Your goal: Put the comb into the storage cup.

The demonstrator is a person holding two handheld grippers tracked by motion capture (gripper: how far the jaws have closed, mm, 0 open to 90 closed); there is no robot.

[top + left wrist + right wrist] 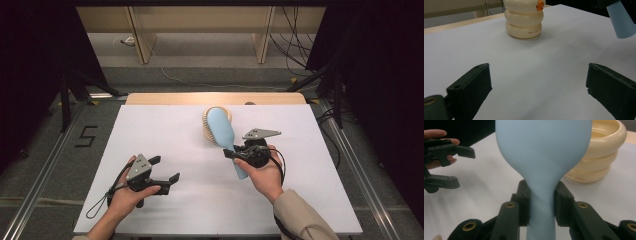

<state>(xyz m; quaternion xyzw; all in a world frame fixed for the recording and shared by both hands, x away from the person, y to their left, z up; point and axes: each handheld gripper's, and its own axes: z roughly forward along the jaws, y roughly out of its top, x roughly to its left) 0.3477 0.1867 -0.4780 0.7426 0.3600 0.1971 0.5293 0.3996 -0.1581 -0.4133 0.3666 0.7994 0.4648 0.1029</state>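
Observation:
A light blue paddle-shaped object (222,130) (544,150) has a wide rounded head and a narrow handle. My right gripper (231,151) (541,202) is shut on the handle just below the head. The head tilts over a cream container (206,122) (604,152) made of stacked rings, which stands at the table's far middle. In the left gripper view the container (524,25) carries a small orange piece (540,5), and the blue handle's end (621,22) hangs at the upper right. My left gripper (166,168) (537,77) (464,168) is open and holds nothing, low over the near left of the table.
The white table top (150,130) ends in a wooden strip (215,98) at the back. Beyond it are shelf legs (142,47) and cables on the floor. Black stand legs (65,100) flank both sides, and a "5" mark (86,136) is on the floor at left.

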